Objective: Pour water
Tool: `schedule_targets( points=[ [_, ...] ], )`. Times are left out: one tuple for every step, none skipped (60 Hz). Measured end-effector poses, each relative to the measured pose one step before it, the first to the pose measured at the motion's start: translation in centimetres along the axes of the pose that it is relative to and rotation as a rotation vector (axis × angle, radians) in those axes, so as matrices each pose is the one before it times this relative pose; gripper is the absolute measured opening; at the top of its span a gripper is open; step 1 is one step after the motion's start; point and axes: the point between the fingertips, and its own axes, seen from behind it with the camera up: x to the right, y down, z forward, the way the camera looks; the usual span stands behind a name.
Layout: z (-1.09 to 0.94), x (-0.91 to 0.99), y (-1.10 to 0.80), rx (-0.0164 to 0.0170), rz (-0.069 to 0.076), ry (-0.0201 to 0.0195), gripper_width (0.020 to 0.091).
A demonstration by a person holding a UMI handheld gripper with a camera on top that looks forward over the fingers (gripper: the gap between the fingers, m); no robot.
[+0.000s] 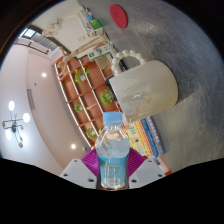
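Fingers [113, 172] clamped on clear plastic water bottle [113, 150], tilted toward cream mug [146, 88] just beyond, grey counter [175, 40], red disc [119, 15] far beyond.

- A red disc [119, 14] lies on the grey table [170, 40] at the far side.
- A colourful patterned mat [88, 85] covers the table's left.
- A white box [72, 30] sits far left.

A clear plastic water bottle [114, 150] with a pale blue cap is seen clamped between the two gripper [113, 172] fingers, both pads pressed on its sides. Just beyond it a cream mug [146, 86] (handle turned away) appears tilted. A red disc [119, 15] is seen on the grey surface [175, 40] far beyond.
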Motion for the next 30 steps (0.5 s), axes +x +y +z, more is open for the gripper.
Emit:
schedule_targets(
  points=[
    [0.015,0.062,0.01,-0.00017,-0.0028,0.00194,0.0315],
    [-0.011,0.056,0.037,-0.00154,-0.0034,0.00296,0.0315],
    [-0.031,0.052,0.043,-0.00184,-0.0048,0.00294,0.0315],
    [-0.035,0.064,0.03,-0.00082,-0.0074,0.00393,0.0314],
    [-0.042,0.069,0.045,-0.00101,-0.0112,0.00593,0.0314],
    [-0.036,0.118,0.087,-0.00276,-0.016,0.00908,0.0316],
    [-0.053,0.09,0.127,-0.00364,-0.0212,0.00833,0.0316],
    [-0.06,0.025,0.155,-0.00554,-0.0267,0.01014,0.0316],
    [-0.051,-0.018,0.137,-0.00561,-0.0326,0.00887,0.0315],
    [-0.079,-0.166,0.132,-0.0054,-0.0376,0.01382,0.0316],
    [-0.053,-0.076,0.128,-0.0049,-0.0449,0.00994,0.0317],
    [-0.059,-0.162,0.038,-0.00442,-0.0493,0.01067,0.0316],
    [-0.07,-0.179,0.046,-0.0056,-0.0538,0.011,0.0316],
    [-0.072,-0.249,0.038,-0.00622,-0.0559,0.00965,0.0317],
    [-0.071,-0.342,-0.057,-0.00512,-0.058,0.00812,0.0323],
    [-0.053,-0.463,-0.113,-0.00405,-0.0604,0.00327,0.0332],
    [-0.083,-0.236,-0.144,0.00109,-0.0569,-0.00034,0.0333],
    [-0.125,-0.375,-0.324,-0.00443,-0.062,0.01413,0.0335],
    [-0.084,-0.336,-0.343,-0.00001,-0.0688,0.00668,0.0336],
    [-0.131,-0.331,-0.392,-0.00028,-0.0705,0.00642,0.0335],
    [-0.151,-0.292,-0.402,0.00081,-0.0697,0.00692,0.0335],
    [-0.183,-0.247,-0.458,0.00158,-0.0665,0.00657,0.0335],
    [-0.117,-0.21,-0.475,0.00282,-0.0637,0.00643,0.0335],
    [0.012,0.086,-0.49,0.01066,-0.0659,0.00108,0.0334],
    [-0.249,-0.303,-0.676,0.00451,-0.0523,0.01081,0.0335],
    [-0.098,-0.038,-0.661,0.0108,-0.0602,0.00957,0.0334],
    [-0.046,0.072,-0.675,0.00995,-0.0578,0.01105,0.0334],
    [-0.011,0.132,-0.612,0.0067,-0.0567,0.01119,0.0334],
    [-0.089,0.144,-0.591,0.00526,-0.0569,0.01047,0.0334],
    [-0.067,0.159,-0.562,0.00531,-0.0559,0.00956,0.0334]
  ],
)
